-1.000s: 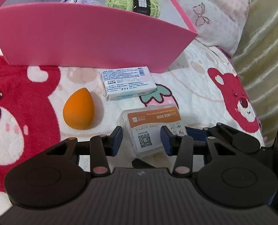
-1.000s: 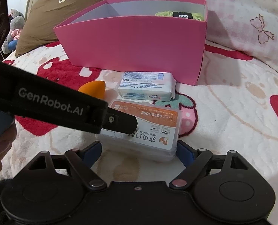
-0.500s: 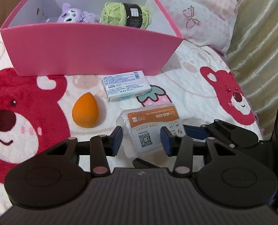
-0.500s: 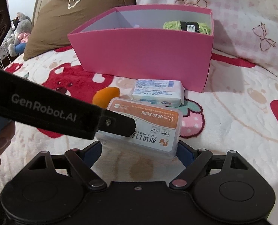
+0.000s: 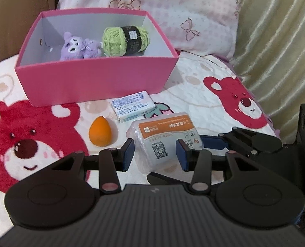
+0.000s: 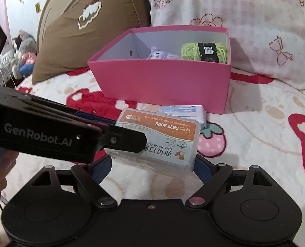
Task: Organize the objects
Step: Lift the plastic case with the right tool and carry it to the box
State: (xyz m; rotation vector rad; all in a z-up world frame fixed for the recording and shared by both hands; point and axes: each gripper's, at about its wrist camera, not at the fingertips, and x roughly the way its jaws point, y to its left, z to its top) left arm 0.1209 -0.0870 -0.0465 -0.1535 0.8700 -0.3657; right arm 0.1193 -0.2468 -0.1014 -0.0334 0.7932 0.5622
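Observation:
A clear plastic dental floss box (image 5: 164, 142) with an orange label is held off the bed. My left gripper (image 5: 155, 154) is shut on it across its short sides. My right gripper (image 6: 152, 164) is shut on the same box (image 6: 160, 140) across its long sides. A pink open box (image 5: 99, 82) stands behind, holding a purple plush (image 5: 78, 46) and green yarn (image 5: 124, 40); it also shows in the right wrist view (image 6: 167, 84). An orange sponge (image 5: 100, 131) and a white-blue packet (image 5: 132, 105) lie on the blanket in front of it.
A bear-print blanket (image 5: 214, 103) covers the bed. Pink pillows (image 5: 173, 10) lie behind the pink box, a brown pillow (image 6: 86, 30) to its left. A gold curtain (image 5: 276, 41) hangs at the right. Stuffed toys (image 6: 22, 55) sit far left.
Both grippers have risen together with the dental floss box, lifting it off the blanket. The pink box's inside has come into fuller view.

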